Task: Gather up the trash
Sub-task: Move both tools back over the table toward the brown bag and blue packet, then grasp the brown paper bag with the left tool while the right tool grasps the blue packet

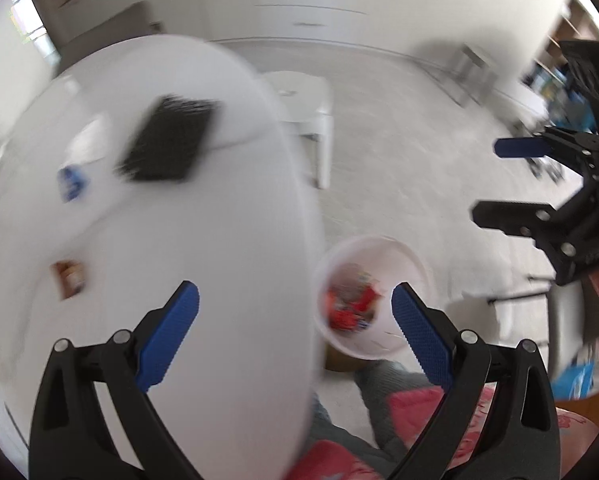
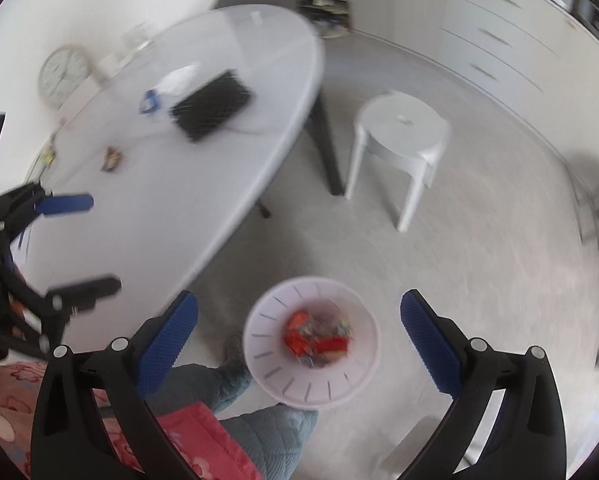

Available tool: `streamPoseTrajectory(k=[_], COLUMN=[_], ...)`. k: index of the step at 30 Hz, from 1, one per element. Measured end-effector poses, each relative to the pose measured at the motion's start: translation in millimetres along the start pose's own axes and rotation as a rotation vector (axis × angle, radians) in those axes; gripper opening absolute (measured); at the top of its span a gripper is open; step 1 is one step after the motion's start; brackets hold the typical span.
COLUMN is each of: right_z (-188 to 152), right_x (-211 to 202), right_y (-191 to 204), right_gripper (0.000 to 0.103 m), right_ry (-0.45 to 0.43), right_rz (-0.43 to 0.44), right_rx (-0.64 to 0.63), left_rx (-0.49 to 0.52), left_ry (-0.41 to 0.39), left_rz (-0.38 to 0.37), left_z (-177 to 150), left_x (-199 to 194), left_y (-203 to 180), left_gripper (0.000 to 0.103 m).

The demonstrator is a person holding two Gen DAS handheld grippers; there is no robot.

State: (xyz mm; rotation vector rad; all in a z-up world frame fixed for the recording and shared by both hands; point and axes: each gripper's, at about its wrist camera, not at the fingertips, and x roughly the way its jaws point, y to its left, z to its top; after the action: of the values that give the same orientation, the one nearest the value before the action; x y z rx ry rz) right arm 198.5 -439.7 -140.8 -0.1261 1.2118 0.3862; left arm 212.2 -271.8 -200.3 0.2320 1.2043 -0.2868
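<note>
- The left gripper (image 1: 295, 320) hangs with its jaws spread wide and nothing between them; it sits over the near edge of the white table (image 1: 219, 240), with the bin partly framed between its blue pads.
- The right gripper (image 2: 299, 332) is likewise wide open and empty, held above the floor with the white trash bin (image 2: 267, 364) almost directly below it.
- The trash bin stands on the floor just beside the table's near edge, close to the person's knees. Inside it lie several pieces of trash (image 2: 315, 336), mostly red and orange wrappers, though blur keeps me from counting them.
- Judging from that, part of the collecting is already done: a fair share of the litter is in the bin.
- What is left shows on the table: a small brown wrapper (image 2: 112, 159) toward the near side, and a blue-and-white scrap (image 2: 150, 101) farther back, just beside a black keyboard-like slab (image 2: 213, 106) and a pale crumpled piece (image 2: 177, 78) that may be a tissue.
- Something yellowish lies at the table's far left edge, too small and smeared to name.
- The black slab is probably not trash and should stay put.
- A white stool (image 2: 403, 132) stands on the floor well apart from the bin, out of the way.
- Both views are motion-blurred, so fine detail on the remaining scraps cannot be told.
- My reading: with both jaws free, the task is somewhere past its middle, and the brown wrapper looks the nearest candidate to fetch.
</note>
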Motion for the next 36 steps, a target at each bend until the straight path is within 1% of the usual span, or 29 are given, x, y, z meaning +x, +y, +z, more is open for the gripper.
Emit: streamPoseTrajectory(k=[1,3,4,6,7,9,10,12,13,14,16,19,22,25,27,31,36], right_z=[15.1,36.8,46.0,62.2,73.4,92.8,99.6,114.2,122.8,129.0,143.3,158.9,174.2,186.7,194.4,205.4,212.8], right_x=[7.5,18.3,22.8,31.7,38.1,50.7,54.8,63.4,69.3,73.1,81.3,89.3,98.0,104.1,106.8,112.1,115.6], right_y=[18.0,44.8,55.8,78.7,92.4,117.4,126.8,141.3,149.5,154.6,164.1,165.1,159.0,149.9,144.5,140.0,137.0], right_gripper=[0.1,0.1,0.1,0.1,0.1,0.1,0.1,0.1,0.1,0.1,0.1,0.1,0.1,0.101,0.101,0.101,0.101], right_ry=[0.003,0.006,0.005,0.003,0.0,-0.002,-0.005,-0.008,-0.008,-0.01,-0.012,-0.019,-0.021,-0.024,-0.032,-0.038,-0.042], right_rz=[0.014,0.032,0.046,0.069,0.081,0.1,0.105,0.118,0.122,0.121,0.119,0.115,0.097,0.072,0.066,0.054,0.057], right_rx=[-0.049,-0.107,-0.128,-0.16,-0.178,-0.203,-0.21,-0.217,-0.222,-0.225,-0.229,-0.218,-0.189,-0.165,-0.151,-0.143,-0.132], left_rx=[-0.026,-0.071,-0.107,-0.166,-0.215,-0.315,-0.369,-0.499,-0.582,-0.634,-0.78,-0.937,-1.055,-1.177,-1.249,-1.321,-1.377], left_ry=[-0.005,-0.013,-0.014,-0.006,0.006,0.028,0.042,0.056,0.069,0.075,0.095,0.112,0.125,0.136,0.141,0.16,0.192], left_rz=[0.029,0.068,0.097,0.138,0.165,0.192,0.199,0.18,0.177,0.173,0.152,0.163,0.184,0.185,0.207,0.256,0.268], left_z=[-4.0,-9.7,-14.7,-21.6,-25.8,-31.8,-34.2,-40.0,-41.7,-42.2,-44.0,-40.1,-30.2,-24.3,-21.4,-11.9,-12.4], left_x=[-1.7,-3.6,-3.7,-1.8,2.0,9.3,14.2,23.4,30.2,33.1,44.0,57.3,70.5,81.5,86.8,96.8,107.3], left_y=[19.8,53.5,77.0,109.6,130.2,163.0,178.2,209.2,224.5,229.0,249.4,261.5,273.6,281.7,285.4,288.3,286.4], left_gripper=[0.093,0.093,0.093,0.093,0.093,0.093,0.093,0.093,0.093,0.093,0.093,0.093,0.093,0.092,0.091,0.083,0.069])
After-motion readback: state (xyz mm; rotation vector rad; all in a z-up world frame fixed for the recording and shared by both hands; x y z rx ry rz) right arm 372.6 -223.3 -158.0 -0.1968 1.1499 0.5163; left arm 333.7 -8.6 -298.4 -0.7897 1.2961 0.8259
